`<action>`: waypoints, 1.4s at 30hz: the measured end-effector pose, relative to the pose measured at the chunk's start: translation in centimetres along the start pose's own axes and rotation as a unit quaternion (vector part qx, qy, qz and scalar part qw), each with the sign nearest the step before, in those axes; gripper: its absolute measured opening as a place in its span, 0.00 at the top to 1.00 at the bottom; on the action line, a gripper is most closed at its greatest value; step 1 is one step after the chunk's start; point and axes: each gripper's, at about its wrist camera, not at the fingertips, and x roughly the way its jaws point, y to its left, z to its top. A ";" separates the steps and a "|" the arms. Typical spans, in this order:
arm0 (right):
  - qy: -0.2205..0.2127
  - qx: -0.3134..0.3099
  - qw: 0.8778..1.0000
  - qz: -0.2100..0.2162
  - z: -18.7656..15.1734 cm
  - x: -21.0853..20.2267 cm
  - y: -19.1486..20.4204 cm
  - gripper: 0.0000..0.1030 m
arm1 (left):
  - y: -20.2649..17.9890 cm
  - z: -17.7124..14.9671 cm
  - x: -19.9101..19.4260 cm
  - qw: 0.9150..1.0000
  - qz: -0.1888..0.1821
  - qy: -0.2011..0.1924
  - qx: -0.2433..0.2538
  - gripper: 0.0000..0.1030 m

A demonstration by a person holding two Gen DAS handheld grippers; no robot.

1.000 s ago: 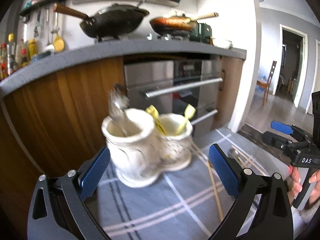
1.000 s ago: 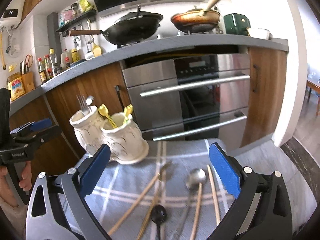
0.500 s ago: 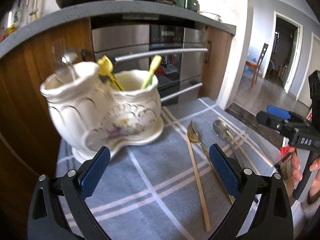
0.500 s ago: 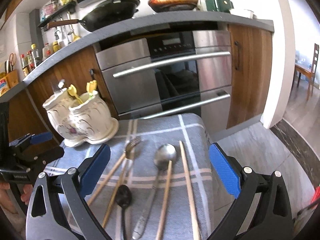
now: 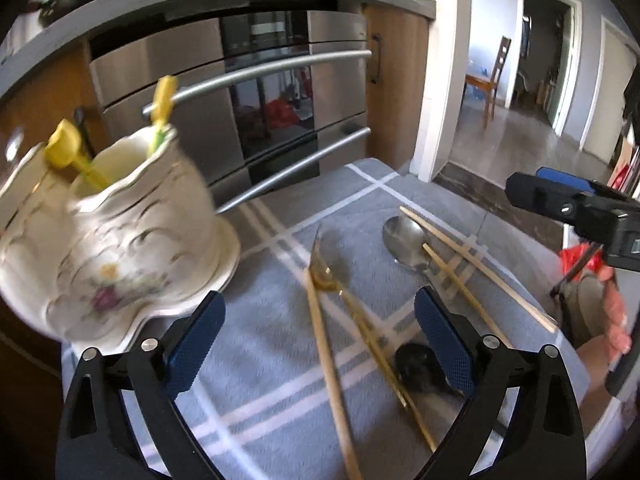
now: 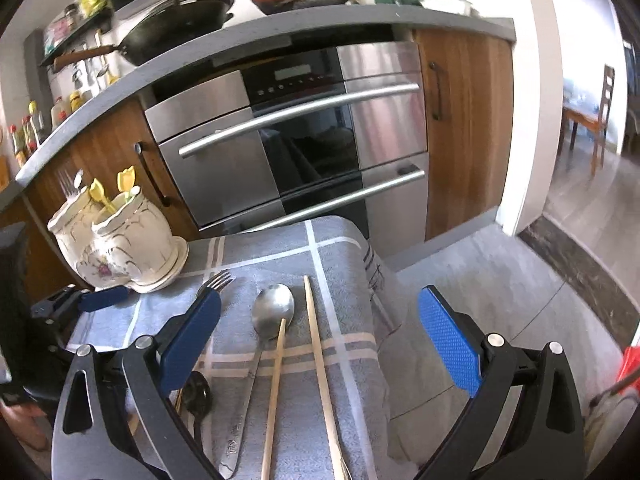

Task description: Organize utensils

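A white double ceramic holder (image 5: 116, 240) (image 6: 120, 246) stands at the left of a grey checked cloth (image 5: 280, 380) (image 6: 340, 264), with yellow utensils (image 5: 76, 156) and a fork in it. On the cloth lie a gold fork (image 5: 326, 276) (image 6: 218, 280), a steel spoon (image 5: 404, 238) (image 6: 272, 308), a black spoon (image 5: 416, 364) (image 6: 198, 392) and several wooden chopsticks (image 5: 332, 380) (image 6: 320, 360). My left gripper (image 5: 318, 356) is open and empty above the gold fork and a chopstick. My right gripper (image 6: 320, 344) is open and empty above the steel spoon and chopsticks.
A steel oven with bar handles (image 6: 304, 116) and wooden cabinets (image 6: 468, 128) stand close behind the cloth. The cloth's right edge drops to grey floor (image 6: 500, 280). The right gripper shows in the left wrist view (image 5: 568, 208); the left one shows in the right wrist view (image 6: 80, 300).
My left gripper has swung right, from the holder to over the gold fork and chopsticks. My right gripper has moved right and closer over the spoon and chopsticks.
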 end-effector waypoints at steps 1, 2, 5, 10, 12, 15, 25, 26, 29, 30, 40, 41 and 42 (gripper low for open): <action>0.000 0.001 1.000 0.000 0.1 0.0 -0.1 0.05 | -0.3 0.3 0.5 1.000 0.004 0.002 0.006 0.11; -0.002 0.000 1.000 0.000 0.1 -0.1 -0.1 0.05 | -0.6 0.6 1.0 1.000 0.005 0.006 0.011 0.13; 0.001 -0.009 1.000 -0.017 0.0 0.1 -0.1 0.06 | -0.7 1.4 2.4 1.000 0.005 0.016 0.011 0.20; 0.019 -0.016 1.000 -0.013 -0.4 0.7 0.1 0.06 | -0.7 2.4 4.4 0.999 0.000 0.041 0.007 0.46; 0.018 -0.022 0.999 -0.014 -0.6 0.6 0.2 0.06 | -0.7 2.6 5.2 0.999 -0.001 0.053 0.008 0.56; 0.018 -0.027 0.999 -0.011 -0.6 0.6 0.4 0.06 | -0.4 2.6 6.2 0.997 0.002 0.071 0.003 0.67; 0.039 -0.053 0.998 -0.008 -1.2 1.4 1.6 0.06 | 0.8 2.9 6.4 0.997 -0.027 0.065 -0.031 0.95; 0.043 -0.055 0.998 -0.005 -1.3 1.6 1.7 0.06 | 1.0 2.9 6.1 0.997 -0.029 0.061 -0.036 0.95; 0.063 -0.064 0.996 0.006 -1.6 2.1 2.1 0.09 | 1.0 3.0 5.2 0.997 -0.033 0.049 -0.039 0.96; 0.067 -0.067 0.995 0.008 -1.7 2.2 2.2 0.11 | 1.0 3.1 4.7 0.998 -0.035 0.042 -0.039 0.96; 0.101 -0.114 0.987 0.056 -2.9 2.6 4.2 0.51 | 1.9 3.0 -0.2 0.998 -0.042 -0.004 -0.040 0.97; 0.101 -0.120 0.986 0.064 -3.0 2.6 4.5 0.54 | 2.1 2.9 -0.8 0.998 -0.041 -0.008 -0.041 0.97; 0.102 -0.123 0.985 0.069 -3.2 2.5 4.7 0.55 | 2.4 2.8 -1.7 0.998 -0.041 -0.015 -0.044 0.97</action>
